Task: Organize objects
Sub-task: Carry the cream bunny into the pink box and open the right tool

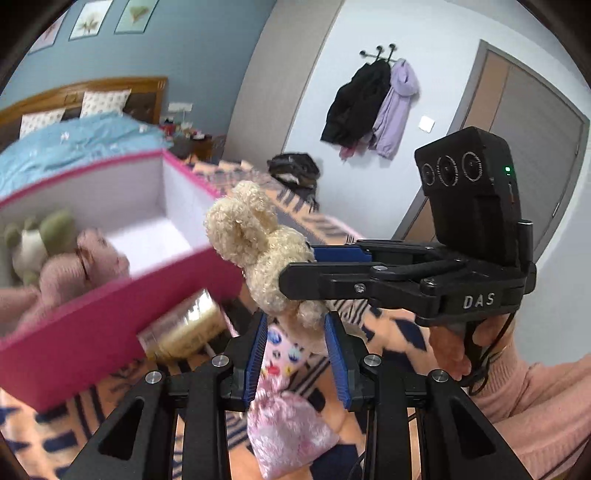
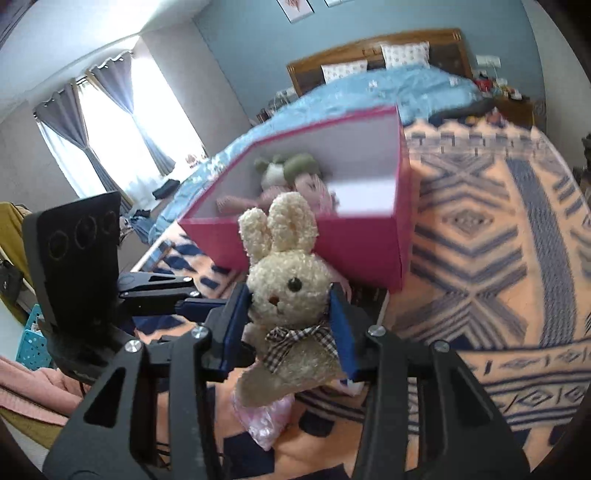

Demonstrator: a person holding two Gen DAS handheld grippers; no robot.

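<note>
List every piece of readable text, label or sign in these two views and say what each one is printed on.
"DAS": white letters on the black body of the right gripper, seen from the left wrist view.
The gold can beside the pink box bears print, but it is too blurred to read.
The framed pictures on the blue wall show only drawings, with no legible words.
Nothing else is readable.

1. The right gripper [image 2: 291, 314] points forward, its blue-padded jaws closed against the head and neck of a cream plush bunny [image 2: 286, 291].
2. The left gripper [image 1: 295, 345] has its jaws set narrowly around the bunny's lower body.
3. The two grippers meet crosswise.
4. A hand [image 1: 452, 349] in a pink sleeve grips the right gripper's handle.
</note>
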